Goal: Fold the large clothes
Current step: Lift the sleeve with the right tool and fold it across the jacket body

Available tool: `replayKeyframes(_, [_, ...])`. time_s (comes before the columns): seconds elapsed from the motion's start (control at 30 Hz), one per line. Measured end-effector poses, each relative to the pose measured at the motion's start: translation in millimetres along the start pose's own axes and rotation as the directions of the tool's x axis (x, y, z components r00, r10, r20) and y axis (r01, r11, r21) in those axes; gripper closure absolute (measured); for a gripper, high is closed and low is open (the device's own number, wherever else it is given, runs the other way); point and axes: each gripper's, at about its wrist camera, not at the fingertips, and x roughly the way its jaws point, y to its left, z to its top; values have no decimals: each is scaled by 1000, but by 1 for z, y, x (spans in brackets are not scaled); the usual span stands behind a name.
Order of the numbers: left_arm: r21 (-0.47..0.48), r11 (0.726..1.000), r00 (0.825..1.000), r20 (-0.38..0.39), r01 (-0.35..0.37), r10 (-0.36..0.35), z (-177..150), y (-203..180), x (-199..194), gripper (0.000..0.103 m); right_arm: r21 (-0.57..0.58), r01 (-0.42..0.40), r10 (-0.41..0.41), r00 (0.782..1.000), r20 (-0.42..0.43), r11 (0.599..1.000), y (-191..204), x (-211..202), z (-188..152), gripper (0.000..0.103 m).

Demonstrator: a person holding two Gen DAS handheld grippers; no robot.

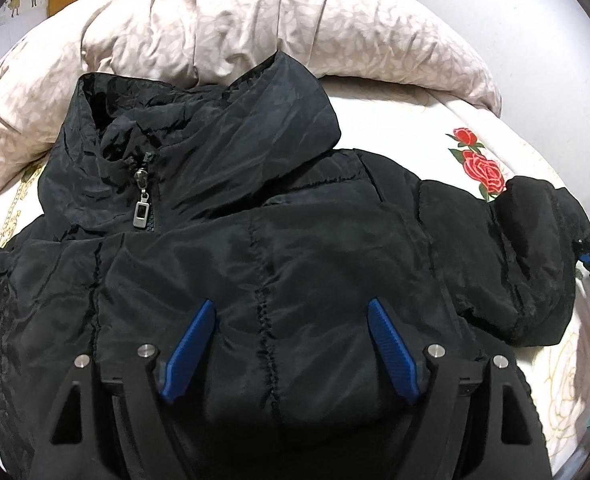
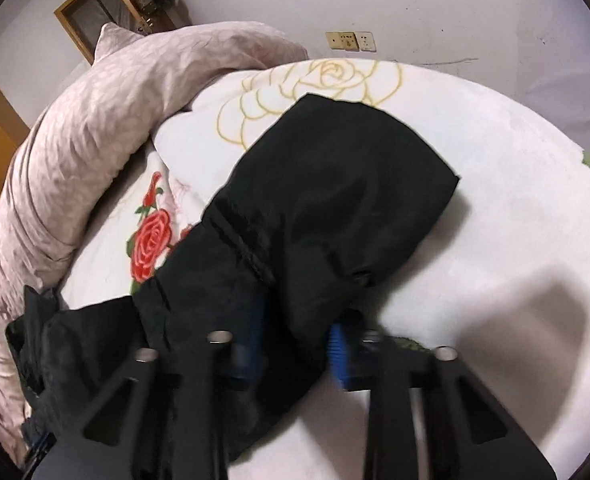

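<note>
**Puffy black jacket, one sleeve pinched**

The black padded jacket [image 1: 279, 240] lies front-up on the rose-printed blanket [image 1: 535, 128] of a bed, its collar toward the beige quilt [image 1: 223, 20], the zip pull [image 1: 142, 209] near the neck. The left gripper [image 1: 291, 316] stands spread wide over the chest panel, blue fingers [image 1: 193, 344] pressing into the padding without pinching it. The right gripper [image 2: 295, 344] is closed on the sleeve [image 2: 335, 200], whose cloth bunches between its blue fingers. The jacket looks soft, springy and light, with a slick shell likely to slide out of a shallow pinch. Quilted seams, cuff and hem probably give the surest hold, and folds will tend to puff open unless pressed flat.
</note>
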Motion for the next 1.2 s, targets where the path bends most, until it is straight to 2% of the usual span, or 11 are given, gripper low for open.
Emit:
replayKeyframes(0.1, [-15, 1000, 1000, -5, 11, -11, 1, 2, -11, 23, -34, -18, 20, 999, 36, 999, 13, -24, 5, 93])
replayKeyframes(0.27, [-32, 999, 1000, 19, 4, -3, -1, 5, -46, 23, -99, -64, 75, 991, 113, 993, 45, -85, 6, 93])
replayKeyframes(0.53, [-55, 997, 997, 54, -45, 48, -10, 29, -110, 23, -207, -182, 212, 968, 134, 961, 109, -158, -11, 94])
replayKeyframes(0.77, [-115, 990, 992, 86, -80, 90, -23, 63, -157, 23, -323, -290, 331, 940, 82, 901, 183, -188, -44, 94])
replayKeyframes(0.93, [-178, 981, 988, 114, -79, 100, -36, 92, -187, 23, -399, -363, 399, 917, 9, 842, 235, -197, -75, 94])
replayKeyframes(1.2, [-276, 957, 985, 123, -84, 122, -63, 138, -207, 23, -486, -446, 425, 891, -161, 751, 318, -166, -140, 94])
